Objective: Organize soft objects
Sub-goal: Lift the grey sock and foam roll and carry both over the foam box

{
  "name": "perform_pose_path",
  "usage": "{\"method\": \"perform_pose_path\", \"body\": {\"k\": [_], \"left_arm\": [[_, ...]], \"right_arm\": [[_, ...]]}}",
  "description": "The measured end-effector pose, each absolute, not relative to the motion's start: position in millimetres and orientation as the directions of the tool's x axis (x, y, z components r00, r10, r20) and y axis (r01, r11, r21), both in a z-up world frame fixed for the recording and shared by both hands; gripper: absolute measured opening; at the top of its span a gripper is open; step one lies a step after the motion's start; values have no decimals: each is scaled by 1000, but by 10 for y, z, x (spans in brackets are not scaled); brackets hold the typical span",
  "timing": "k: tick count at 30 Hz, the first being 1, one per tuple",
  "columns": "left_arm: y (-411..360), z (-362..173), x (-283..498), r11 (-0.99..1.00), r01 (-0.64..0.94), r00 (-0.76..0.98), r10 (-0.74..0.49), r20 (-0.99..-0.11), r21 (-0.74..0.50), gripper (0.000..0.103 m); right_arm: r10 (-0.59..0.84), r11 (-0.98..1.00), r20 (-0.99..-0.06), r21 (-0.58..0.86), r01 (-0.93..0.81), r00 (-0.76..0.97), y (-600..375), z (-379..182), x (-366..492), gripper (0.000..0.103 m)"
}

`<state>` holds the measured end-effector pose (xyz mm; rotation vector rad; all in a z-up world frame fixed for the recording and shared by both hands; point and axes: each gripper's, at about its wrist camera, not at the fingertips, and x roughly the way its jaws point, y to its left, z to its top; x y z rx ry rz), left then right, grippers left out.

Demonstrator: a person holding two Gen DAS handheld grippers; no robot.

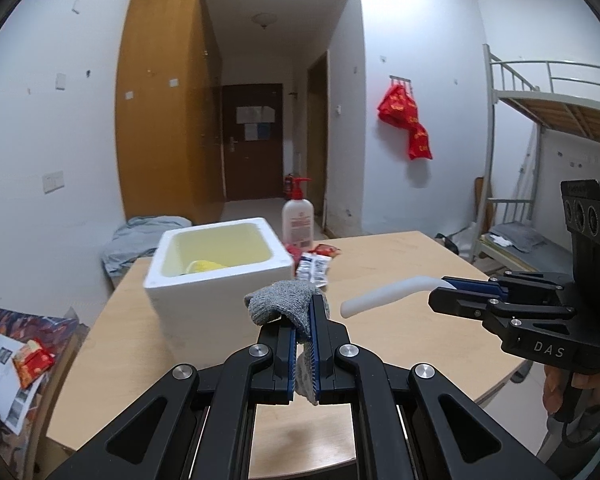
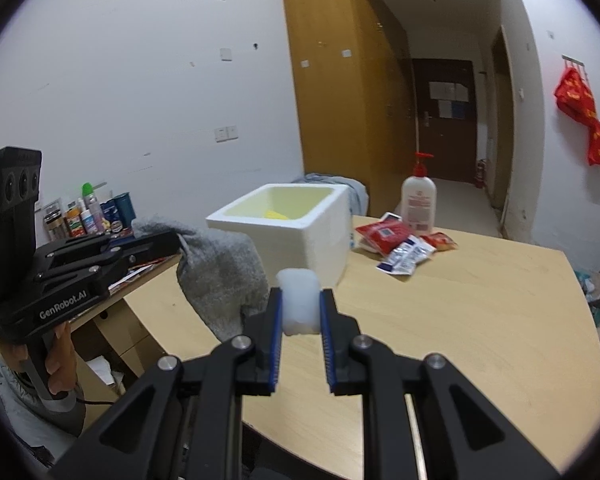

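My left gripper (image 1: 305, 312) is shut on a grey knitted sock (image 1: 286, 304) and holds it above the wooden table (image 1: 400, 264), just in front of a white foam box (image 1: 220, 276). The box holds a yellow soft item (image 1: 204, 266). My right gripper (image 2: 300, 308) is shut on a white soft foam strip (image 2: 299, 300), held above the table to the right of the sock. In the left wrist view the strip (image 1: 384, 294) bends down to the left. In the right wrist view the sock (image 2: 220, 276) hangs from the left gripper (image 2: 172, 242) beside the box (image 2: 292, 228).
A white pump bottle (image 1: 298, 220) stands behind the box. Red and white snack packets (image 2: 400, 246) lie on the table beside it. Bottles and cans (image 2: 88, 212) stand on a desk at the left. A bunk bed (image 1: 540, 160) stands at the right.
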<state>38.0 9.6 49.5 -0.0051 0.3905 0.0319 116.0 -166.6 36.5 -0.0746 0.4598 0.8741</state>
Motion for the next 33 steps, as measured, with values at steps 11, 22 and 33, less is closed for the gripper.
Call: {"method": "perform_pose_path", "body": {"k": [11,22,33], "left_arm": [[347,646,321,995,-100,932,90,-351,-9,6],[562,1053,492,988,-155,942,149,-301,6,6],[727,1362,753,980,-194,945,200,-259,48,6]], "right_arm": [[756,598,-409,113,-793,512,-1401,488,1213,21],[778,572,-373,91,-815,505,-1192,838,1410,21],[809,532,-346,85,-843,475,-901,1069,1712,21]]}}
